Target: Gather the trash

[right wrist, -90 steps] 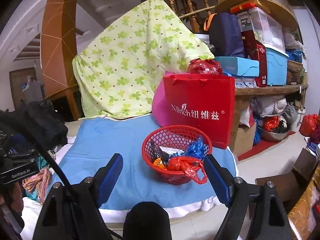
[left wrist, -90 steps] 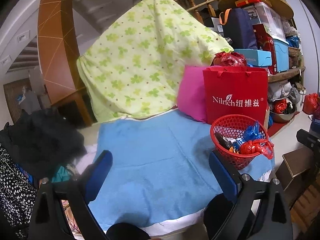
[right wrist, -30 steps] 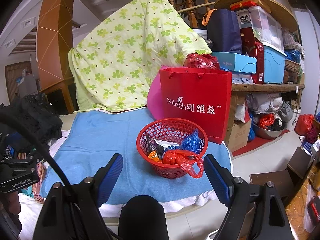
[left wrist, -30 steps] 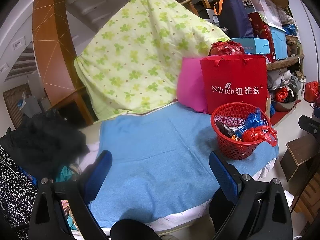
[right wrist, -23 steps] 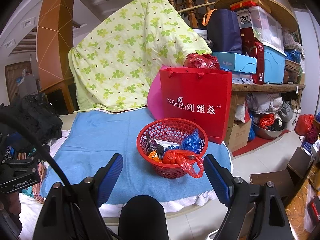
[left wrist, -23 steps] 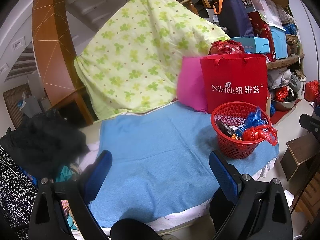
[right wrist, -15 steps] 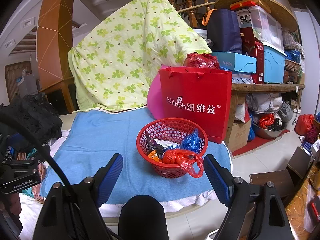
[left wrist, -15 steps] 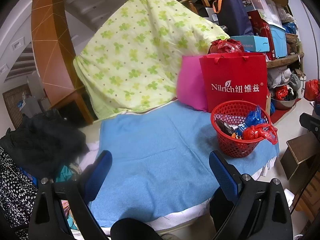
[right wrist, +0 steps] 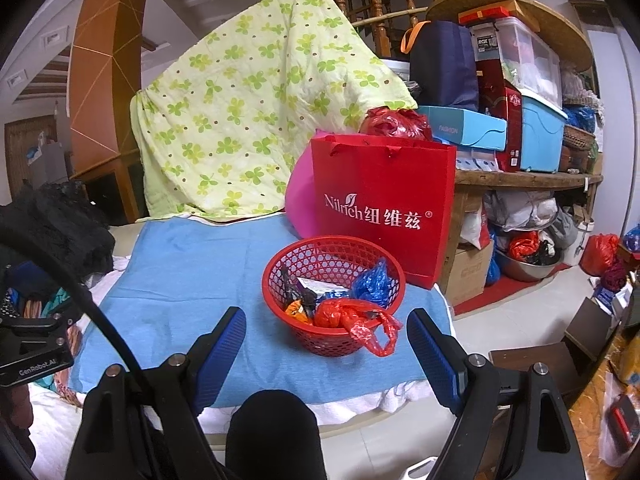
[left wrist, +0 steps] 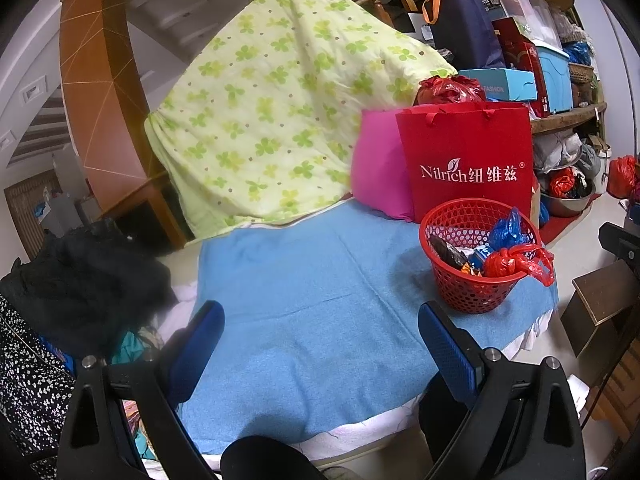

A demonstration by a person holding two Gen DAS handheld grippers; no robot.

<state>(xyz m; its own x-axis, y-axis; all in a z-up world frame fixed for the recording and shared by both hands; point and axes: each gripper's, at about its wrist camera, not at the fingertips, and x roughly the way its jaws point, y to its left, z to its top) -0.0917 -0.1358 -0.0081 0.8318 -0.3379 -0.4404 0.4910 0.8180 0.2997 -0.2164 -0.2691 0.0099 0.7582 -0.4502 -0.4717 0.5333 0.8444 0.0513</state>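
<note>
Listing left to right: left gripper (left wrist: 320,328), fingers spread, empty, over bare blue towel (left wrist: 304,280); right gripper (right wrist: 326,334), fingers spread, empty. Basket (right wrist: 334,320) of trash sits centre-frame in the right view, beyond and between the fingers, apart from them. Risk: red bag (right wrist: 360,320) drapes over the near rim; a careless brush could pull it out or tip the light basket off the towel's edge.

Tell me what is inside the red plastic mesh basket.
The red plastic mesh basket holds a knotted red plastic bag draped over its rim, a crumpled blue plastic bag and several snack wrappers. Anything beneath them is covered.
</note>
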